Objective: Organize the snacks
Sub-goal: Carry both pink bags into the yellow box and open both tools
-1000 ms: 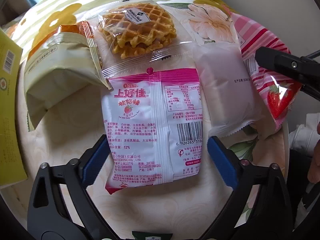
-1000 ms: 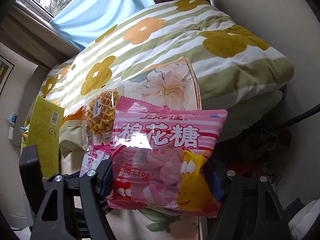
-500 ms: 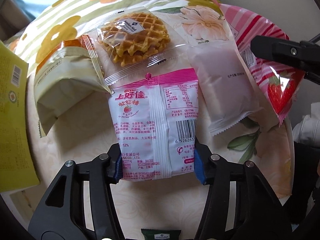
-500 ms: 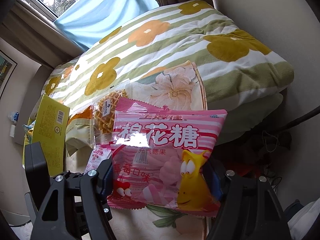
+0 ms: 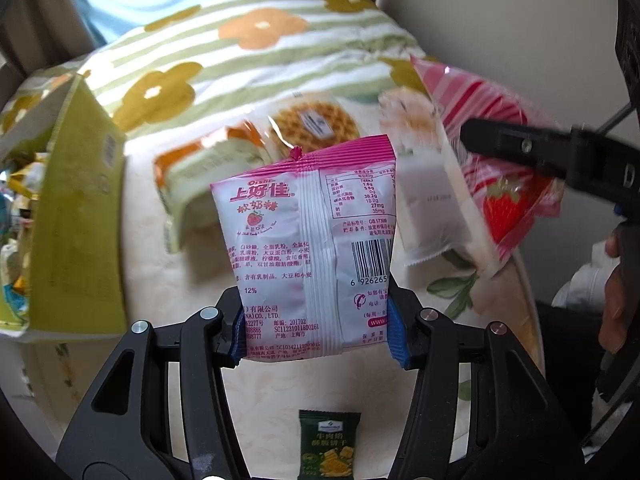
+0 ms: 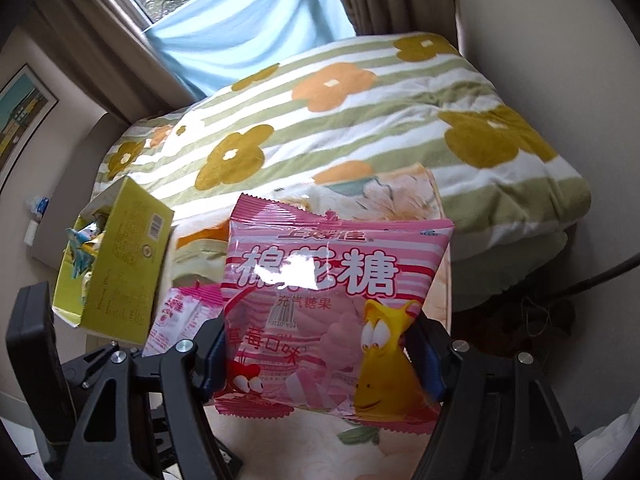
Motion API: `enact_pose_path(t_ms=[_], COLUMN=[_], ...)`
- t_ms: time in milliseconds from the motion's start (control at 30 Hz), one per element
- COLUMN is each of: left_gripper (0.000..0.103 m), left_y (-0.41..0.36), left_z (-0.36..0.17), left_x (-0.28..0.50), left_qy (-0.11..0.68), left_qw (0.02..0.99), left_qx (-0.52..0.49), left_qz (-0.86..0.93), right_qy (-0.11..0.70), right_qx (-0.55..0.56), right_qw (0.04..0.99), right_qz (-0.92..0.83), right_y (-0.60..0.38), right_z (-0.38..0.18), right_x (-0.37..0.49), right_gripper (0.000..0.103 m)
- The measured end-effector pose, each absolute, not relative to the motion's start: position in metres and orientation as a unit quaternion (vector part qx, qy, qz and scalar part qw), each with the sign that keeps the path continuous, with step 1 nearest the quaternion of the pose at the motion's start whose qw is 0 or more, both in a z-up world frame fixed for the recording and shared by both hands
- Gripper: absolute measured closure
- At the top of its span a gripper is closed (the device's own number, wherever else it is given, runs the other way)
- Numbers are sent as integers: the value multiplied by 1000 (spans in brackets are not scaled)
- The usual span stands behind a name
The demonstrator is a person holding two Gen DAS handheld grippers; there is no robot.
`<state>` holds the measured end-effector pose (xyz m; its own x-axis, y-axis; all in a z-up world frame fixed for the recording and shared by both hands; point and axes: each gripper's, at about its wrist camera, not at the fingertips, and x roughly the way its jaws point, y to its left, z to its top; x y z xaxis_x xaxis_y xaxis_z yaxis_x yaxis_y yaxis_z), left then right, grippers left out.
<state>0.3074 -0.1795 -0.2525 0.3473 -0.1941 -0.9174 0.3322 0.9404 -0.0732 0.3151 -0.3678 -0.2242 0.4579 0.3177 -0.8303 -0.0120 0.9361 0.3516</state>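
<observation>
My left gripper (image 5: 318,332) is shut on the lower end of a pink-and-white strawberry milk candy packet (image 5: 312,240), which hangs upright above the cloth-covered table (image 5: 192,300). My right gripper (image 6: 324,360) is shut on a pink striped marshmallow bag (image 6: 332,304) with a yellow cartoon figure, also held off the table. In the left wrist view that bag (image 5: 496,128) shows at the right. In the right wrist view the candy packet (image 6: 180,312) shows at lower left.
An open yellow-green box (image 6: 120,272) with wrappers inside stands at the left. On the table lie a waffle packet (image 5: 316,124), a green-and-orange packet (image 5: 200,176), a white packet (image 5: 424,208) and a small dark green packet (image 5: 328,444). A flowered blanket (image 6: 360,120) lies behind.
The left gripper's jaws closed on the candy packet and lifted it off the table. The right gripper rose a little with the marshmallow bag still in it.
</observation>
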Motion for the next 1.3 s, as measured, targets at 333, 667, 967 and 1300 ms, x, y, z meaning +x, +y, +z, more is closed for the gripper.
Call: enact_pose_path(t_ms=[333,667,967,1300], left_gripper=[53,53,53,53], left_y=[-87,43,149,212], left_z=[-169,-148,-161,-194], left_x=[311,335,351,374], left_qy=[469,461,477,501], left_qw=[873,884,878,863], left_qx=[19,15,0,23], left_qz=[-134,-73,-47,-59], right_qy=[457,434,454,477], right_qx=[110,84,71,84], right_qw=[870,873,861,852], right_qz=[149,204,217,197], right_y=[-294,-172,-91,-35], right_z=[-154,-123,-128,-149], right_x=[317,339,352,369], right_gripper=[33,33,33,33])
